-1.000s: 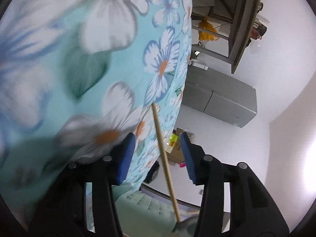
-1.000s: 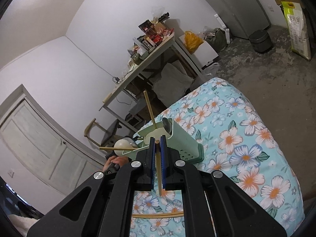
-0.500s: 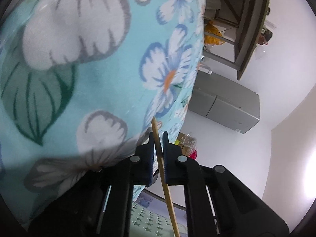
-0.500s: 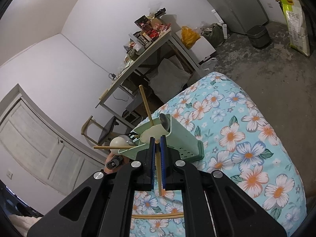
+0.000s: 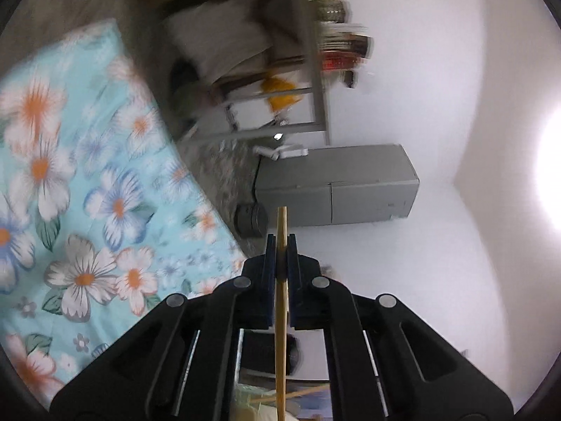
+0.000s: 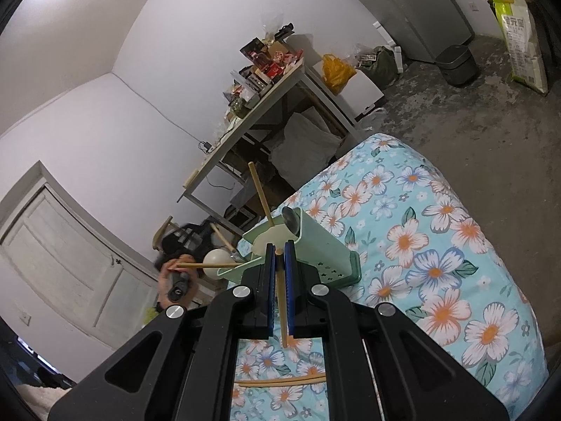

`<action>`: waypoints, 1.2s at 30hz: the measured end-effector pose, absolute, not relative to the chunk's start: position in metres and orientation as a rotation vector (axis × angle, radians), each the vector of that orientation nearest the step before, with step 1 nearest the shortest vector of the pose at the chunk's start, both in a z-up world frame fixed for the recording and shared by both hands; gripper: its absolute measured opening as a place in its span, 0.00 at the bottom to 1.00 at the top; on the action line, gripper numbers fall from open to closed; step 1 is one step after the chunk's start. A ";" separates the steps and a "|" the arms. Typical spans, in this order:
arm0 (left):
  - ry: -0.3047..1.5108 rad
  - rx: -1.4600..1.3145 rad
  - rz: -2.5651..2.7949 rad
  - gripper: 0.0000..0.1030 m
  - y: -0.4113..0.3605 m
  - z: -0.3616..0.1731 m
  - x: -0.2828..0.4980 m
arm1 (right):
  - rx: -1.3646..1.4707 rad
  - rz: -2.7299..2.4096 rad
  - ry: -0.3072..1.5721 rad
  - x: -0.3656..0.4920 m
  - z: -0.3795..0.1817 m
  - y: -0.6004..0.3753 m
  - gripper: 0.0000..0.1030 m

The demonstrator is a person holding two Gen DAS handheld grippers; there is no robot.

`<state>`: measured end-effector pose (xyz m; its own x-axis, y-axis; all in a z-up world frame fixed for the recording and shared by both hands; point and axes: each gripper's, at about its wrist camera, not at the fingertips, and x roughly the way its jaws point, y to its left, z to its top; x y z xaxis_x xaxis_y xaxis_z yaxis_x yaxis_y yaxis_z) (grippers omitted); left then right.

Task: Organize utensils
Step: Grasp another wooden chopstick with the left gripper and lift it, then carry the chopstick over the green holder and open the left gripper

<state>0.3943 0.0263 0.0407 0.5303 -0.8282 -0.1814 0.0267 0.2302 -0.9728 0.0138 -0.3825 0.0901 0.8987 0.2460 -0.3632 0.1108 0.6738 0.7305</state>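
Note:
My left gripper (image 5: pixel 281 245) is shut on a wooden chopstick (image 5: pixel 281 315) that runs straight back between its pads, raised beside the floral tablecloth (image 5: pixel 70 175). My right gripper (image 6: pixel 279 252) is shut on another chopstick (image 6: pixel 281 308), just in front of the pale green utensil holder (image 6: pixel 326 252). In the holder stand a chopstick (image 6: pixel 261 193) and a dark spoon (image 6: pixel 291 219). Left of the holder a hand (image 6: pixel 168 277) shows, with a chopstick (image 6: pixel 207 265) lying level and a white ladle (image 6: pixel 215 259) beside it. Two chopsticks (image 6: pixel 280 381) lie on the cloth under my right gripper.
A cluttered desk (image 6: pixel 266 80) stands behind the table, with a yellow bag (image 6: pixel 336 68) under it. A grey cabinet (image 5: pixel 336 186) and a dark bin (image 6: pixel 455 63) stand by the wall. A white door (image 6: pixel 52 245) is at the left. The floor is bare concrete.
My left gripper closed on the chopstick, then rose off the cloth and rolled, so the room now fills its view. The right gripper has kept still with its chopstick.

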 end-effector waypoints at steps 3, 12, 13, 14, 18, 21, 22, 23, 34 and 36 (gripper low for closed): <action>0.720 -1.076 -0.707 0.04 0.024 0.093 0.368 | 0.839 0.089 0.449 0.008 0.091 -0.381 0.05; 0.393 -0.650 -0.637 0.04 -0.027 0.189 0.271 | 0.855 0.112 0.403 -0.015 0.094 -0.381 0.05; 0.361 -0.604 -0.623 0.04 -0.036 0.192 0.263 | 0.856 0.113 0.399 -0.018 0.095 -0.381 0.05; 0.326 -0.554 -0.610 0.04 -0.047 0.196 0.253 | 0.857 0.113 0.393 -0.022 0.096 -0.382 0.05; 0.219 -0.400 -0.558 0.04 -0.080 0.203 0.229 | 0.860 0.108 0.364 -0.036 0.098 -0.389 0.05; 0.140 -0.283 -0.520 0.04 -0.103 0.203 0.212 | 0.865 0.106 0.343 -0.047 0.098 -0.394 0.05; 0.126 -0.254 -0.512 0.04 -0.109 0.202 0.208 | 0.867 0.105 0.341 -0.049 0.097 -0.395 0.05; 0.120 -0.227 -0.504 0.04 -0.115 0.199 0.206 | 0.871 0.105 0.340 -0.051 0.096 -0.396 0.05; 0.151 -0.256 -0.469 0.43 -0.101 0.194 0.194 | 0.847 0.111 0.308 -0.057 0.104 -0.400 0.05; 0.148 -0.251 -0.467 0.47 -0.098 0.198 0.188 | 0.842 0.121 0.302 -0.055 0.107 -0.399 0.05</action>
